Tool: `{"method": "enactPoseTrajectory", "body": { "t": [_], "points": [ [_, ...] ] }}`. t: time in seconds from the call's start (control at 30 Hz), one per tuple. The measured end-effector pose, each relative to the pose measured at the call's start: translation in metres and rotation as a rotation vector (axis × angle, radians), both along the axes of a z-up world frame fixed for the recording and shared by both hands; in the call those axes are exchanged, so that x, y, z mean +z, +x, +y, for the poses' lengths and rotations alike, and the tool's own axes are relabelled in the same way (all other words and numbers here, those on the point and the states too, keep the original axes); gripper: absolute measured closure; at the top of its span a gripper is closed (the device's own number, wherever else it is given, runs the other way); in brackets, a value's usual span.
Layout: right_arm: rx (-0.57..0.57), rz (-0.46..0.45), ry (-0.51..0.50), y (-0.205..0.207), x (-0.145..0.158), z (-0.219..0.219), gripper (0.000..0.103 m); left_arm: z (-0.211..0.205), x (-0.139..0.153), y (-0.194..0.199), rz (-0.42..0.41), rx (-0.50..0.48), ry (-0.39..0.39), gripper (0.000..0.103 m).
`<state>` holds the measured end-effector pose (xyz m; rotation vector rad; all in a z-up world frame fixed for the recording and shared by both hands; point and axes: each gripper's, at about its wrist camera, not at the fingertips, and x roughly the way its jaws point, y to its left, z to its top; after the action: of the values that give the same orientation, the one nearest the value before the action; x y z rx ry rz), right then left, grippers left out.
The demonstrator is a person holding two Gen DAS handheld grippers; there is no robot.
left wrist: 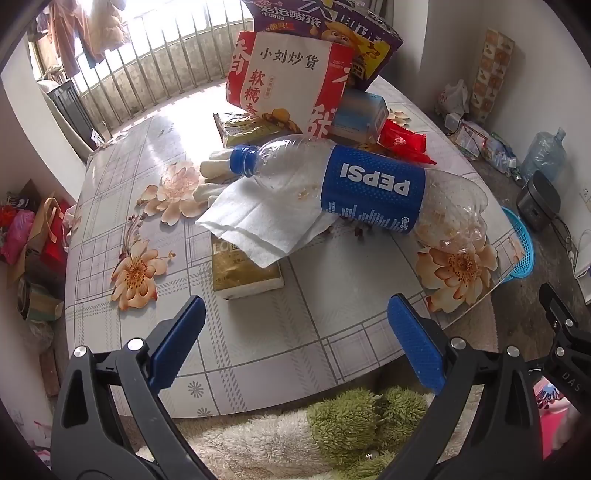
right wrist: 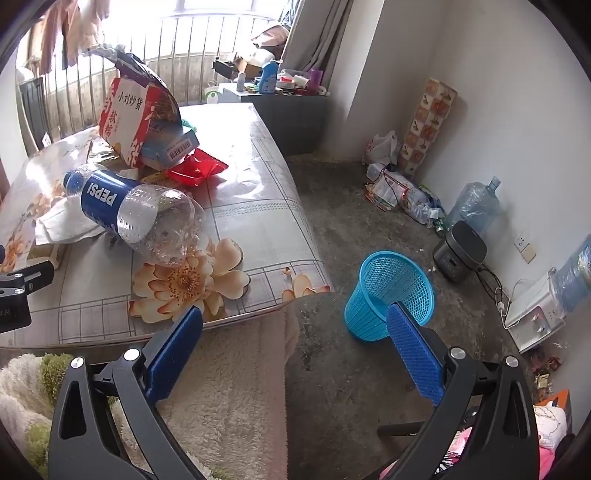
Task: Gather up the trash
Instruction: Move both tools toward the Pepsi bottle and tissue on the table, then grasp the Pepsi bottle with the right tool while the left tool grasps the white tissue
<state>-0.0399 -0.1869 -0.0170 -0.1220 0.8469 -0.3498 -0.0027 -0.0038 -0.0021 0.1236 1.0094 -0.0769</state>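
- Left gripper [left wrist: 295,332]: blue-padded fingers wide apart, nothing held, hovering over the near edge of the floral-print table [left wrist: 258,350].
- Right gripper [right wrist: 295,343]: fingers also spread, empty, held off the table's corner, above the grey floor.
- Trash is piled mid-table: an empty clear plastic Pepsi bottle with blue label and cap [left wrist: 369,184] lies on its side, resting across a white paper napkin [left wrist: 258,225], which in turn overlaps a gold tissue pack [left wrist: 247,273].
- Behind the bottle: a red crinkled wrapper [left wrist: 402,144], a red-and-white snack bag [left wrist: 291,77], a purple snack bag [left wrist: 332,22] and a light-blue carton [left wrist: 362,114].
- The blue mesh plastic wastebasket [right wrist: 391,288] stands on the floor just off the table's corner, apparently empty.
- Step in hand, as judged: first pick, most likely the bottle.
- The bottle is best approached across its labelled middle, fingers straddling the barrel; smooth thin plastic may roll or buckle, so closure should be gradual.
- The napkin underneath may drag along; a straight lift is advised.
- The drop is easier handled by the right gripper, the basket being on that side.
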Motion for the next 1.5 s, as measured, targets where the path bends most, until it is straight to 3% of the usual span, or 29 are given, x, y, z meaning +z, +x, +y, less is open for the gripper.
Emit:
{"method": "enactPoseTrajectory", "body": {
  "t": [0.53,0.7,0.97,1.27,1.37,1.5],
  "points": [
    [0.074,-0.08,0.052,0.019,0.018,0.013,0.006,0.023,-0.003,0.022,-0.017,0.013,-0.052,0.008],
    [0.166,-0.09,0.001,0.036,0.024,0.031,0.007,0.037,0.002,0.032,-0.062,0.0,-0.062,0.008],
    [0.366,-0.112,0.066,0.069,0.036,0.059,0.012,0.071,0.006,0.055,-0.114,-0.041,-0.129,0.008],
    [0.575,0.009,0.16,0.118,0.028,0.083,0.02,0.111,-0.001,0.078,-0.161,-0.038,-0.262,0.01],
    [0.62,0.086,0.187,0.137,0.017,0.091,0.024,0.12,-0.007,0.085,-0.149,-0.06,-0.312,0.027],
    [0.667,0.188,0.195,0.156,0.002,0.101,0.028,0.13,-0.02,0.093,-0.08,-0.068,-0.419,0.04]
  ]
}}
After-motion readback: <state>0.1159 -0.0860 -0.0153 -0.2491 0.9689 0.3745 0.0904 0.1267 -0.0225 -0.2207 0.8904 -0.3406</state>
